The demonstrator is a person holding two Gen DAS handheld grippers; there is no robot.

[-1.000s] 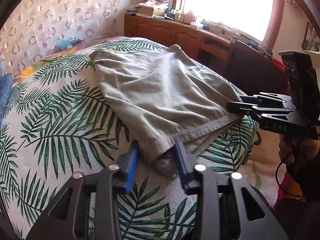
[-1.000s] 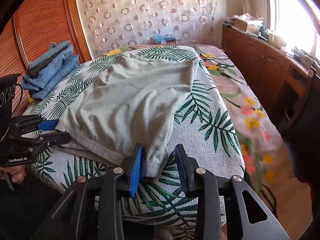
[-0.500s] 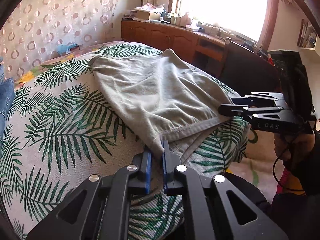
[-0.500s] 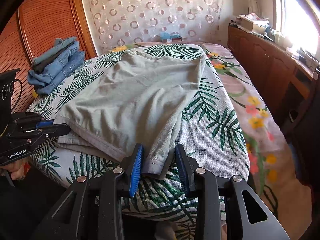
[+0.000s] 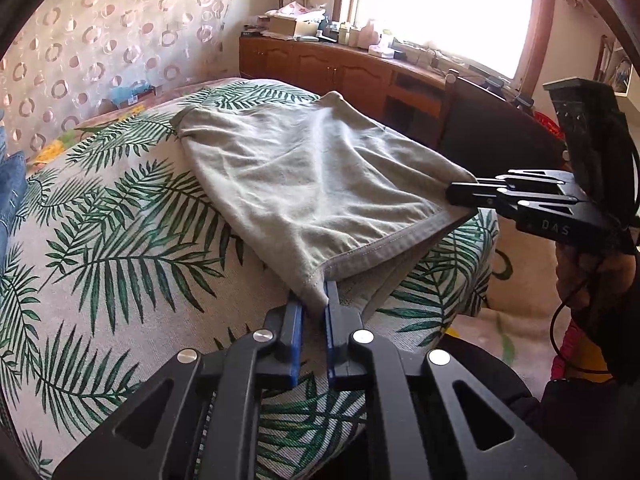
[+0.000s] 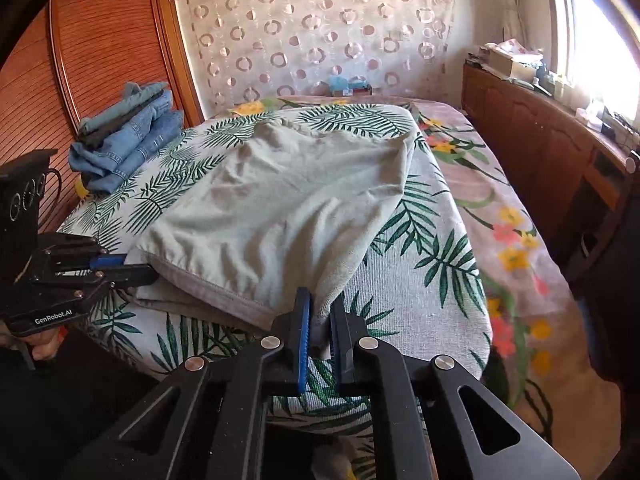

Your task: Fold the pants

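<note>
Light grey-green pants [image 5: 304,184] lie on the palm-leaf bedcover [image 5: 104,240], their near hem toward me. My left gripper [image 5: 314,308] is shut on the near left corner of the hem. My right gripper [image 6: 320,312] is shut on the near right corner of the pants [image 6: 288,208]. Both corners are lifted a little off the cover, and the hem between them is raised over a lower layer of cloth. The right gripper [image 5: 460,194] shows in the left wrist view, the left gripper [image 6: 136,272] in the right wrist view.
A stack of folded blue jeans [image 6: 128,136] sits at the far left of the bed by the wooden headboard [image 6: 80,60]. A wooden cabinet [image 5: 340,72] under the window runs along the right side. A dark chair [image 5: 492,132] stands beside the bed.
Both grippers were open around the hem corners a second ago. The left closed on its corner first, then the right, and both have lifted the hem slightly.
</note>
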